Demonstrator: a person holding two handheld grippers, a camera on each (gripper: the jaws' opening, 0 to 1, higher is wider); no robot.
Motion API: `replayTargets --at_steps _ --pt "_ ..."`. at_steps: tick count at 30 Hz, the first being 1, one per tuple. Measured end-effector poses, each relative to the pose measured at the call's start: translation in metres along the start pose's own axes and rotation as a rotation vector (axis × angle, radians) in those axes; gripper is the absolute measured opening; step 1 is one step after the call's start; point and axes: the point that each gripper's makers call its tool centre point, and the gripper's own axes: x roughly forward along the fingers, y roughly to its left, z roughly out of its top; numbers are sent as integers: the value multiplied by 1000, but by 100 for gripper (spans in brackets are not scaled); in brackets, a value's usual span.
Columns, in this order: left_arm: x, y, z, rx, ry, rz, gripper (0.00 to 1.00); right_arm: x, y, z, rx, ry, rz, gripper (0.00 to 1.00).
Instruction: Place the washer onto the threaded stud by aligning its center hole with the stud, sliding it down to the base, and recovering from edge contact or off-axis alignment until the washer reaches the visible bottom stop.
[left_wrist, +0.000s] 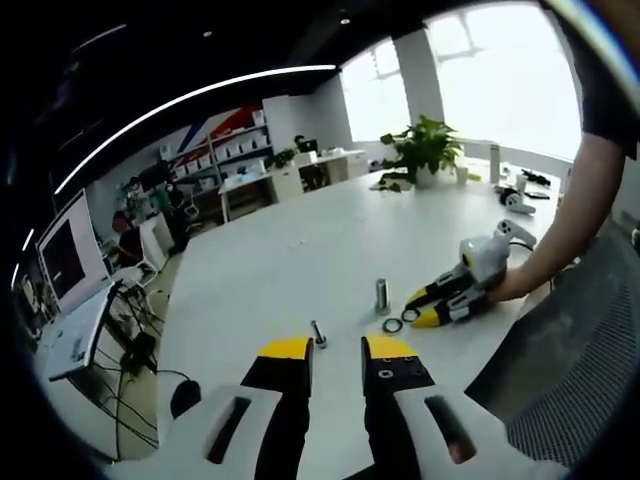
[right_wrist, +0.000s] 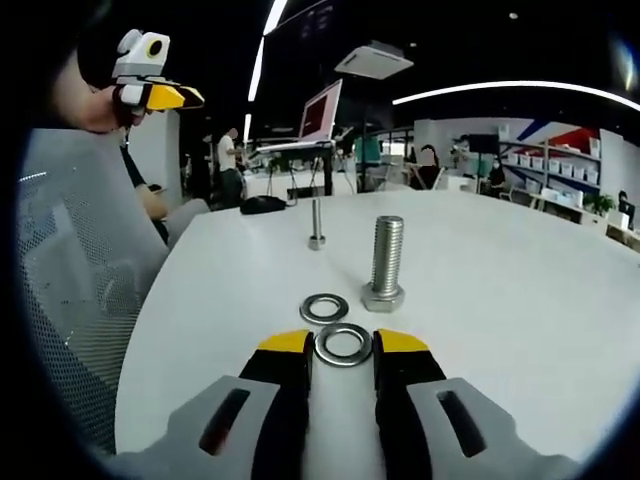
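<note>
— Steel, thin and slick: the washer (right_wrist: 343, 344) lies flat mid-desk, between the right gripper (right_wrist: 343, 344) tips, jaws apart, beside the threaded stud (right_wrist: 387, 262).

— Its rim should probably be pinched. The left gripper (left_wrist: 337, 349) is held unclenched, empty.

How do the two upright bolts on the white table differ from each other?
The thick bolt is much wider than the thin bolt. The thick bolt stands nearer the two washers; the thin bolt stands farther back, apart from them. Its hex head is large, while the thin bolt's base is small. Both are silver metal and stand head down on the table.
</note>
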Motion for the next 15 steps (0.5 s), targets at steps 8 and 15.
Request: replayTargets --at_steps 8,15 --pt "1 -1 -1 2 7 -4 17 -4 0 2 -2 1 2 25" --pt "1 -2 -2 5 11 -7 17 -4 2 14 -7 -26 -3 25"
